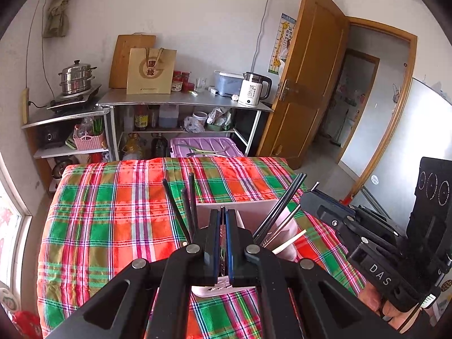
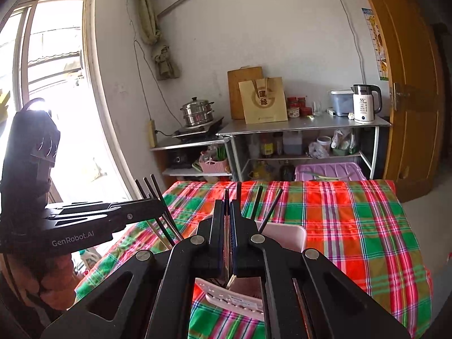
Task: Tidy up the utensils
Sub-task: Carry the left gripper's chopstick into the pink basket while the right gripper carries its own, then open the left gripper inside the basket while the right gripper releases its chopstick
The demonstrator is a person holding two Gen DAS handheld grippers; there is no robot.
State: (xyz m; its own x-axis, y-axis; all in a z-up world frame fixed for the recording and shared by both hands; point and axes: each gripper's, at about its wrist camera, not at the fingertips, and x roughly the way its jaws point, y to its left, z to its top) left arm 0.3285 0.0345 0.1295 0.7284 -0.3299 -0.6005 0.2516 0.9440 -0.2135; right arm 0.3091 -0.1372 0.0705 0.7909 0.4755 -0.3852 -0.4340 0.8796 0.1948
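A pale pink utensil holder stands on the plaid tablecloth, with black chopsticks in its left part and black and steel ones in its right. My left gripper is shut on a thin metal utensil above the holder. My right gripper is shut on a thin dark utensil whose tip sticks up, above the same holder. The right gripper shows in the left wrist view; the left shows in the right wrist view.
Behind the table stand a steel shelf unit with a kettle, a paper bag and a steamer pot. A purple bin sits below. An open wooden door is at the right, a window at the left.
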